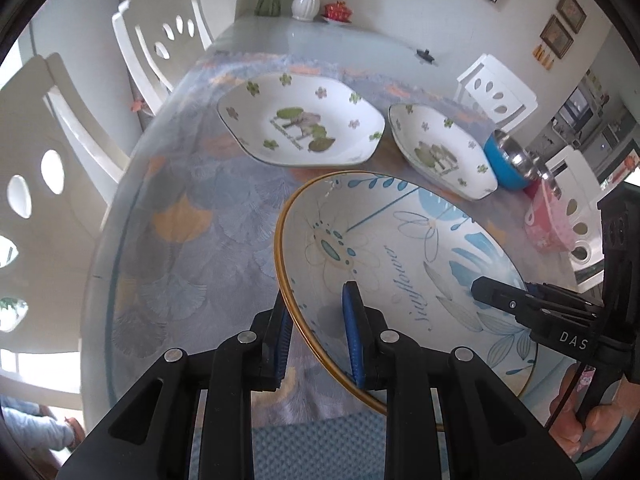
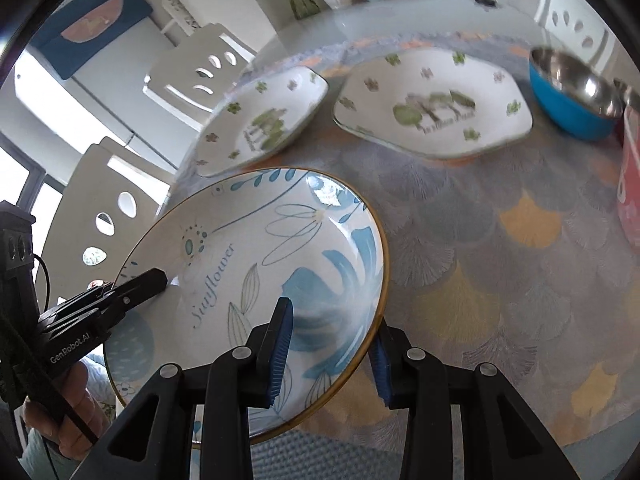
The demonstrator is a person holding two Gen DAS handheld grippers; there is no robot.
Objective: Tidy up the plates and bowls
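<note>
The round gold-rimmed blue-flowered ceramic plate [image 1: 400,264] was gripped at opposite rims by the left gripper [image 1: 318,336] and right gripper [image 2: 330,352], apparently lifted; stacking with the white hexagonal plates [image 1: 300,120] ahead seemingly awaited.

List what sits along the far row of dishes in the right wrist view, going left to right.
Left clover plate → right clover plate → blue bowl with a steel inside → red container at the frame's right edge. The big Sunflower plate lies nearer, in front of that row.
</note>
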